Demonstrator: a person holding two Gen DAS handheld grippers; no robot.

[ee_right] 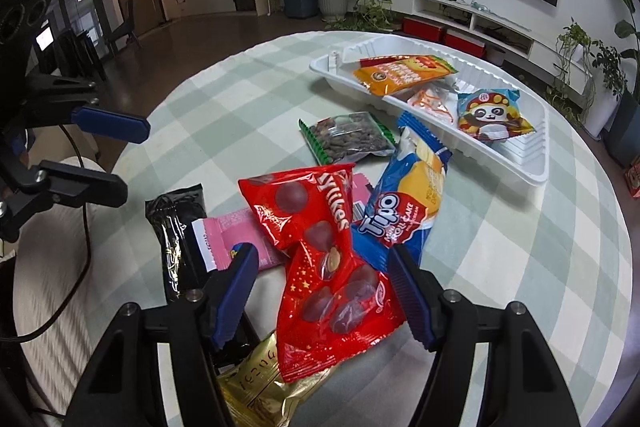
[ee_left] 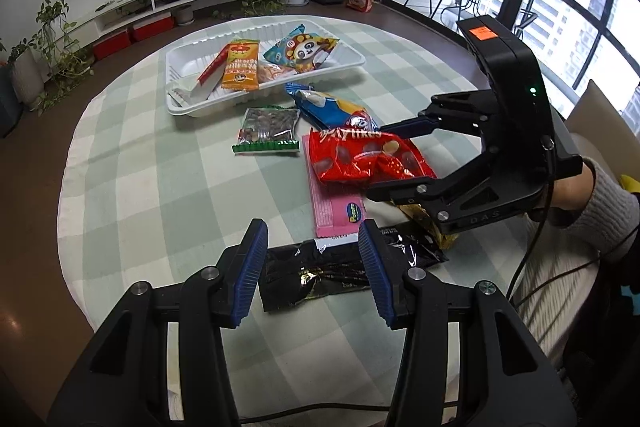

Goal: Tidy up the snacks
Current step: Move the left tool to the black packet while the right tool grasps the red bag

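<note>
1. On a round table under a green-and-white checked cloth (ee_left: 152, 163), loose snack packets lie in a cluster just short of a white tray (ee_left: 352, 61) that already holds several packets, among them an orange packet (ee_left: 240, 67) and a panda packet (ee_left: 300, 53).

2. The relation that counts: the red chocolate bag (ee_right: 320, 259) lies directly ahead of the right gripper (ee_right: 320, 291), between its two blue pads, with its long axis running roughly along the line the gripper points. It rests on top of a pink wafer packet (ee_right: 244, 235) and a gold packet (ee_right: 256, 391), with a blue cake packet (ee_right: 404, 203) touching its far side.

3. The right gripper stands partly open, its jaws straddling the red bag; no pad is seen pressing the foil (the side view shows the bag between the jaws rather than pinched), so it appears to hold nothing yet.

4. The left gripper (ee_left: 314, 275) is also partly open and empty, hovering over a black packet (ee_left: 320, 271) that lies crosswise beneath its pads, long axis running from one pad toward the other.

5. The right hand is plainly the nearer to the red bag. The tray lies beyond the cluster, so a lift would likely have to carry over the cake packet and a clear packet of nuts (ee_left: 268, 127).

6. Judged risk: closing on slick, puffy foil may drag the pink wafer packet along.
</note>
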